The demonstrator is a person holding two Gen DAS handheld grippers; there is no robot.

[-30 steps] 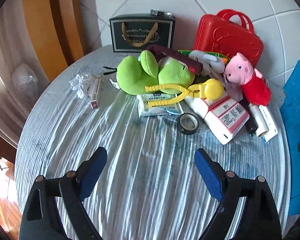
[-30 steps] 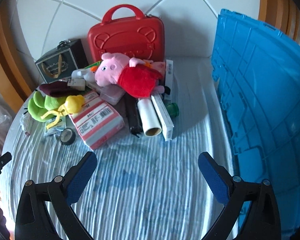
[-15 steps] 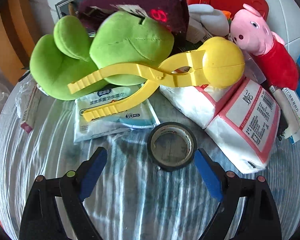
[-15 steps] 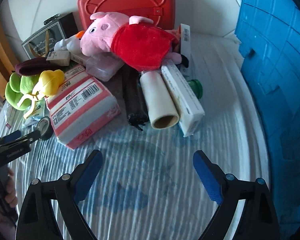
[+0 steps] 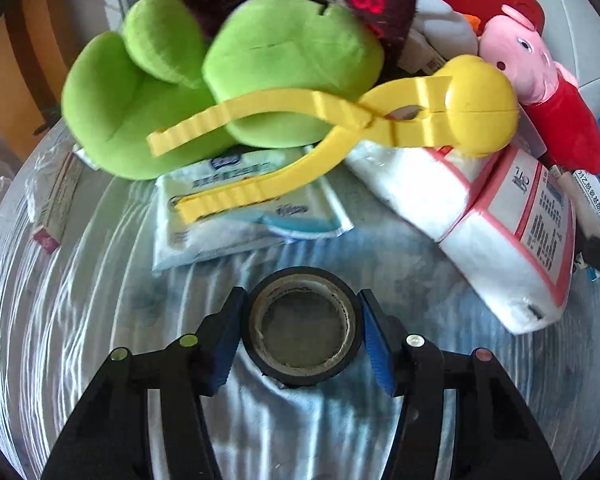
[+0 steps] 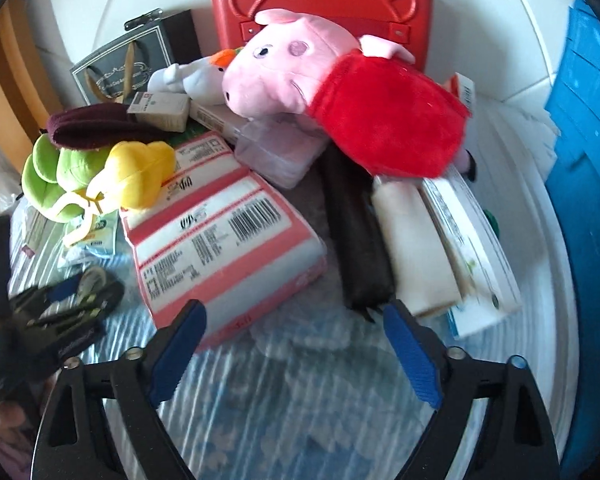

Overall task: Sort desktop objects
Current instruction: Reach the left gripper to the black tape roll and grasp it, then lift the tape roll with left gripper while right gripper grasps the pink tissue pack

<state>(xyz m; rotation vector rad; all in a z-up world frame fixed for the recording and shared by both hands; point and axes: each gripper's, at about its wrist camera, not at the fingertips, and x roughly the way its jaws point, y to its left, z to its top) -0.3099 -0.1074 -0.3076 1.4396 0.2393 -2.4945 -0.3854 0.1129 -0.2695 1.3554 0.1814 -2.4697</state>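
1 tape roll (image 5: 302, 326) flat between closing left hand-held gripper (image 5: 300, 334) pads.

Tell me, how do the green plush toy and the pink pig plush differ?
The green plush toy is plain lime green with no clothing showing; the pink pig plush wears a red dress. The green one has yellow plastic tongs lying across it and a dark maroon cloth on top; the pig lies uncovered on top of the pile, in front of the red case. Both are soft toys lying in the same heap.

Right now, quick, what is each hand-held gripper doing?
Left hand-held gripper: closing around the black tape roll.
Right hand-held gripper: closing, nothing between its jaws.
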